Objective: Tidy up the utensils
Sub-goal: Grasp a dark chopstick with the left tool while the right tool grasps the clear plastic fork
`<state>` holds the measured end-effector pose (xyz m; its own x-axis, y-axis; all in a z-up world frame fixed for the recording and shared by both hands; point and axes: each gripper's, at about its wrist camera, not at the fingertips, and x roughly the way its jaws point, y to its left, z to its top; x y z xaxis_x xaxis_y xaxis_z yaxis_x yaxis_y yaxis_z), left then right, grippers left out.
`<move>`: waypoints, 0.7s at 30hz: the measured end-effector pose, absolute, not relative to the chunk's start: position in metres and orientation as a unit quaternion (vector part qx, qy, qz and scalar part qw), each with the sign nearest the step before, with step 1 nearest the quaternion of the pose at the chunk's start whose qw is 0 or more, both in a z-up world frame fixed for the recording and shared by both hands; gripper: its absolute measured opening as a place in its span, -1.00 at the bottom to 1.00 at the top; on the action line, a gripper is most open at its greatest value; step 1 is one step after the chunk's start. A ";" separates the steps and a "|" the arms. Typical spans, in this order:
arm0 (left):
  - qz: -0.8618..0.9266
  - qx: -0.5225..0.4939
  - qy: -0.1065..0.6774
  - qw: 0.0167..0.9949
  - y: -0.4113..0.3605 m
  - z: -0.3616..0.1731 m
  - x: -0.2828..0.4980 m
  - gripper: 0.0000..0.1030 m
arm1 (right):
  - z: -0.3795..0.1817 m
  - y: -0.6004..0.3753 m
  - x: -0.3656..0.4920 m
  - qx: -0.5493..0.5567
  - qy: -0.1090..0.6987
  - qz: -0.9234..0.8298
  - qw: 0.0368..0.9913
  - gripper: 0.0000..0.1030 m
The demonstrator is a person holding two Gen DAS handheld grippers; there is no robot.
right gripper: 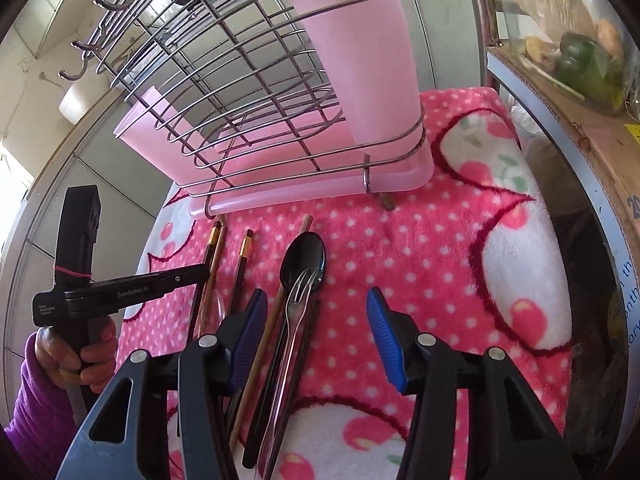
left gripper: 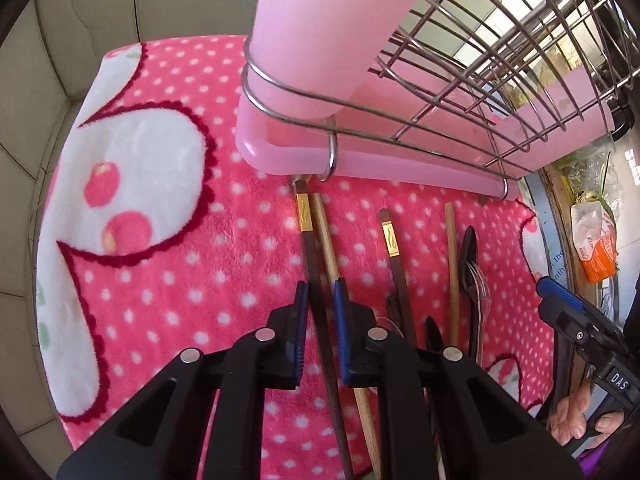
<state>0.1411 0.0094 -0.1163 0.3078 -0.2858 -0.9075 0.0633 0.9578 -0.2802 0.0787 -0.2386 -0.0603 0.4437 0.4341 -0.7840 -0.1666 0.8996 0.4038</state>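
Several utensils lie in a row on a pink polka-dot blanket. My left gripper hangs low over a dark chopstick with a gold band, which runs between its narrowly parted blue pads, next to a bamboo chopstick. To the right lie a second dark chopstick, a bamboo chopstick, a black spoon and a clear plastic fork. My right gripper is open and empty just above the spoon and fork handles. A wire rack with a pink cup stands behind.
The rack sits on a pink drip tray at the blanket's far side. A shelf edge with a cardboard box and bagged vegetables stands to the right. Tiled wall lies to the left.
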 end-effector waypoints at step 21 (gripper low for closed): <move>-0.084 -0.093 0.590 0.798 0.013 -0.121 0.143 -0.85 | -0.076 -0.238 0.090 0.205 0.547 0.210 0.784 -0.23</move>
<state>0.1432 0.0131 -0.1208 0.2898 -0.2439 -0.9255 0.0252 0.9686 -0.2473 0.0900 -0.2380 -0.0760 0.3142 0.5530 -0.7716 -0.1059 0.8282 0.5504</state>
